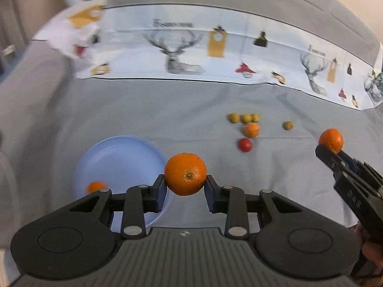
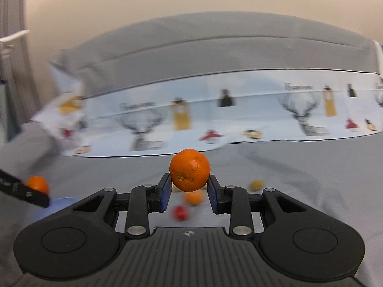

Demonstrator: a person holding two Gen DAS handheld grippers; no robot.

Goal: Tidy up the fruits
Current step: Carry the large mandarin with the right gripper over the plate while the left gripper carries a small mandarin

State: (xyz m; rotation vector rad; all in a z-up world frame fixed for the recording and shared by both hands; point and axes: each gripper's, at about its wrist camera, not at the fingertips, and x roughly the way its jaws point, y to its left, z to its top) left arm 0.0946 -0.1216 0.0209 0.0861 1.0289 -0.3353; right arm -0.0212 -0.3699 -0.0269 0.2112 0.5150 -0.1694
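Left gripper (image 1: 185, 186) occupies the foreground of its own view, its blue pads (image 1: 160, 192) clamped against both sides of a large mandarin (image 1: 185, 174), which is lifted clear of the grey cloth (image 1: 119, 110). Just behind and to the left of it sits a light blue bowl (image 1: 119, 153) containing one small orange fruit (image 1: 95, 187) near its left wall.

Right gripper (image 2: 189, 187) is likewise closed on fruit: a second mandarin (image 2: 189, 170) is pinched between its pads and raised above the surface. From the left wrist view this gripper appears at the right edge, well apart from the bowl.

Loose fruit remains on the cloth between the two grippers: a red tomato-like fruit (image 1: 245, 145), a small orange (image 1: 251, 129) just behind it, a row of three yellow-green fruits (image 1: 245, 118), and one more yellow-green fruit (image 1: 288, 125) set apart to the right.

At the far side lies a white patterned cloth (image 1: 182, 47) printed with deer. The right wrist view is motion-blurred.
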